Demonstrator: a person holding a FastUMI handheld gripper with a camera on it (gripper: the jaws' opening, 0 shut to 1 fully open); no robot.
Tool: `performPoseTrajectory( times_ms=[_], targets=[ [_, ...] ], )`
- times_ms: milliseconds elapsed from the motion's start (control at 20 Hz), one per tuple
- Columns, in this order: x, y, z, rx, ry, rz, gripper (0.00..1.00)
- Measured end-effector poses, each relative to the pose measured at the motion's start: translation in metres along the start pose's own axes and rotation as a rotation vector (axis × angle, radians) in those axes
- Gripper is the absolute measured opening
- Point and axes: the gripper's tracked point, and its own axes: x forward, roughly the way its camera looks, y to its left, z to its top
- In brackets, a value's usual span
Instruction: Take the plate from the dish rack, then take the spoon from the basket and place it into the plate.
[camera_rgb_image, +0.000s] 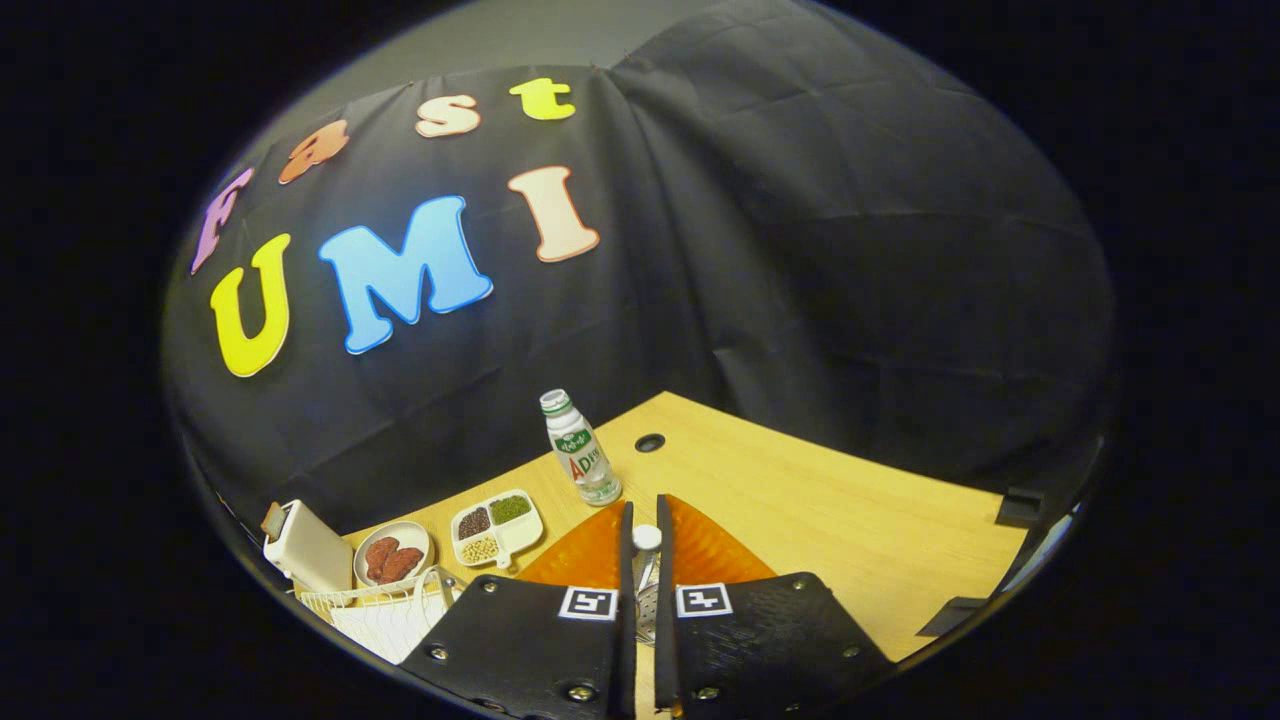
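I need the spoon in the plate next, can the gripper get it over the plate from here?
Probably yes: the gripper is shut on the spoon, the orange plate lies just ahead under the fingertips, and nothing stands between them.

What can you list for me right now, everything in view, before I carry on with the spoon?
table: one, light wood, with a dark round hole near its far edge
plate: one, orange, on the table just beyond the fingers
spoon: one, metal with a pale handle end, between the fingers, over the plate
bottle: one, clear with green and white label and white cap, upright beyond the plate
divided dish: one, white, holding dark, green and pale grains, beside the plate
small bowl: one, white, holding reddish-brown pieces, next to the divided dish
toaster: one, cream, beside the small bowl
wire basket: one, white, in front of the small bowl
gripper: one, jaws nearly together with the spoon between them
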Motion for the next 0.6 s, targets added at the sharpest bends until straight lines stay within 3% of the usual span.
performPoseTrajectory(
  times_ms=[350,600],
  targets=[
    [-0.086,0.034,0.043,-0.148,-0.100,0.058,0.07],
    [-0.155,0.083,0.026,-0.276,-0.096,0.186,0.07]
  ],
)
